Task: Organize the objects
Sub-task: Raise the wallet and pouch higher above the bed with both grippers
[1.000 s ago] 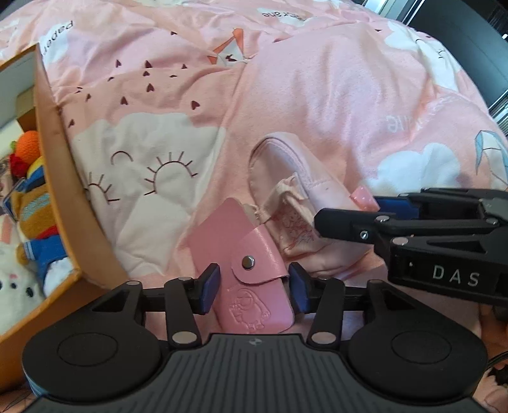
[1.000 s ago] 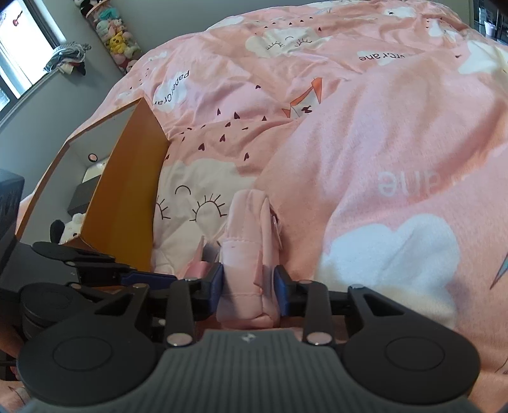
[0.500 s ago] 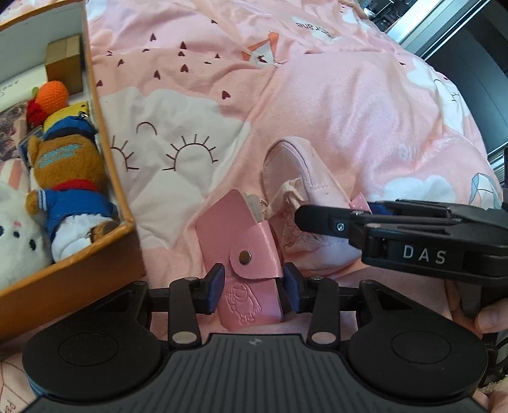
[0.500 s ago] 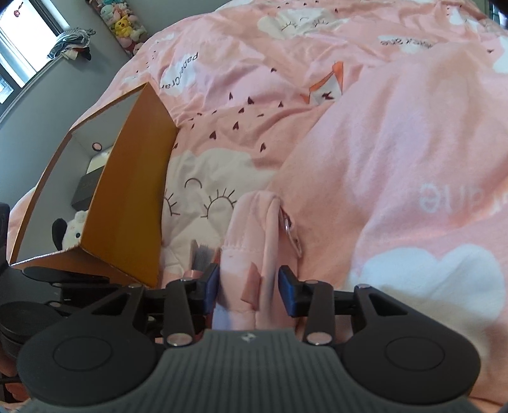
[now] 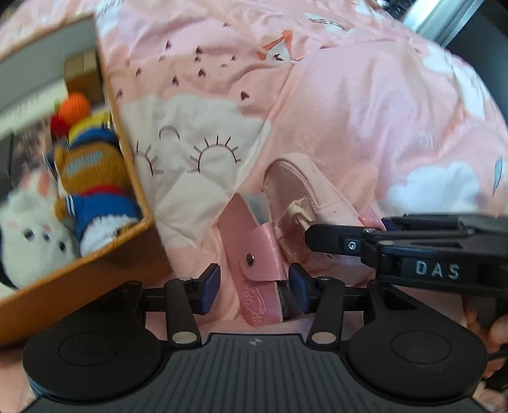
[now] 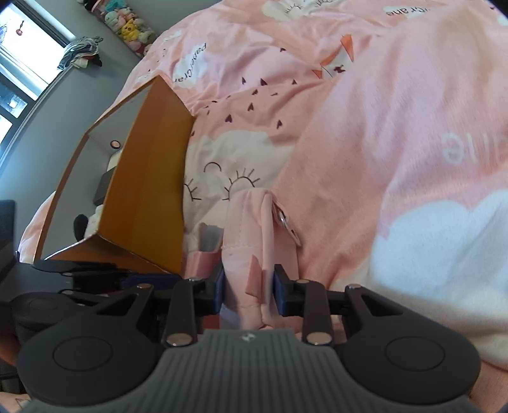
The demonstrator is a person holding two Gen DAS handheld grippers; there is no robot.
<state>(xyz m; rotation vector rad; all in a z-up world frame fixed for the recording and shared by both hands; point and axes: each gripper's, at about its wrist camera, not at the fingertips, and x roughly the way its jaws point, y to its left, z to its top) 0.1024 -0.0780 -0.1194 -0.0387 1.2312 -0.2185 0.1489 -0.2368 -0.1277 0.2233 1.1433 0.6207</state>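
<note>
A: We're over a bed; a pink duvet (image 5: 365, 104) printed with white clouds, sleepy eyes and little dark hearts fills both views; in the right wrist view there's a grey wall, a bright window (image 6: 19, 54) top left and a pile of plush toys (image 6: 127, 28) in the far corner.

B: And the orange cardboard box (image 5: 133, 178) sits on the duvet to the left; inside it a white plush rabbit (image 5: 31, 235), a brown knitted bear in blue (image 5: 92, 184) and something orange and round (image 5: 74, 104) behind it, all rather blurred.

A: Now the task's things; a pink leather key pouch (image 5: 254, 254) with a snap button and an embossed figure, lying on the duvet just right of the box; touching it on the right, a pale pink zip pouch (image 6: 250, 241), soft fabric, metal zip pull hanging off its side.

B: The left gripper (image 5: 254, 286) has its jaws opening around the key pouch; the right pad is against its edge, the left pad stands clear of it, so no grip.

A: The right gripper (image 6: 249, 290) is closing on the zip pouch; both blue pads press into the fabric at its near end.
</note>
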